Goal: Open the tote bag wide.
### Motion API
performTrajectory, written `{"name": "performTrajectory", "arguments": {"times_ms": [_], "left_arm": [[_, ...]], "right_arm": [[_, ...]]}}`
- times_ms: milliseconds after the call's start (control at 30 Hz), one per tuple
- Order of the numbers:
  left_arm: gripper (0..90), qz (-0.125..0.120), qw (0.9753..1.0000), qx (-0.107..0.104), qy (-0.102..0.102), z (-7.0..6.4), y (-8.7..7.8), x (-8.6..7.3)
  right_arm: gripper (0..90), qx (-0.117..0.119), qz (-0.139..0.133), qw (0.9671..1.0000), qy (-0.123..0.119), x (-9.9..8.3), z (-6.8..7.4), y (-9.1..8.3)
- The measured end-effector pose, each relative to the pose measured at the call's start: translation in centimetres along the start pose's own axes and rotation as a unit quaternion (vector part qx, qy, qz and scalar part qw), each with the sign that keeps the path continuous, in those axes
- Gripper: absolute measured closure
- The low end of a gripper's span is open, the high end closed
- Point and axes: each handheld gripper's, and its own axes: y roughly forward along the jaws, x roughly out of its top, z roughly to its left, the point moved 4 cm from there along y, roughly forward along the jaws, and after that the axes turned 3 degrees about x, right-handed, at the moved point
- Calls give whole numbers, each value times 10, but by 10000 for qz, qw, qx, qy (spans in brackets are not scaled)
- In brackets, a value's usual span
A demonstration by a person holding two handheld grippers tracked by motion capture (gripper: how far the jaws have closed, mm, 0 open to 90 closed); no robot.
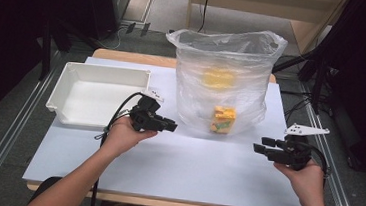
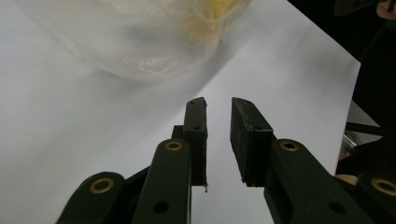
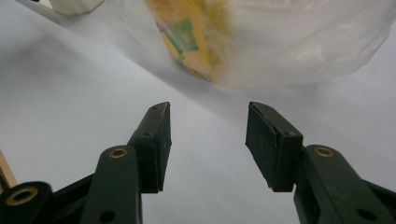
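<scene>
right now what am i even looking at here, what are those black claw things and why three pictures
A person sits at a table holding a hand-operated gripper in each hand: the left gripper and the right gripper. The high view looks down from above. The other two pictures come from cameras riding on each gripper, looking along its black fingers. On the table stand a clear plastic bag with yellow packets inside, and an empty white tray. Both grippers point toward the bag with a gap between their fingers, wider on the right one, and hold nothing.
</scene>
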Motion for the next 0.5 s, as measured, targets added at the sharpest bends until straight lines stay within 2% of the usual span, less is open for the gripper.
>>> {"name": "performTrajectory", "arguments": {"times_ms": [167, 200, 233, 300, 433, 500], "left_arm": [[835, 59, 10000, -68, 9, 2, -1, 13], [851, 62, 9999, -134, -25, 1, -2, 16], [859, 89, 9998, -169, -44, 2, -3, 18], [866, 80, 9999, -75, -56, 3, -4, 23], [889, -31, 10000, 1, -84, 4, -9, 35], [897, -27, 9999, 151, -51, 4, -12, 43]], "right_arm": [[556, -4, -61, 10000, -29, 21, -7, -10], [605, 44, -128, 9999, -56, 30, -9, -15], [615, 72, -173, 9998, -83, 34, -11, -17], [627, 70, -188, 9998, -67, 38, -12, -19], [725, 64, -157, 9999, 14, 51, -18, -23], [764, 89, -143, 9999, 19, 55, -20, -25]]}}
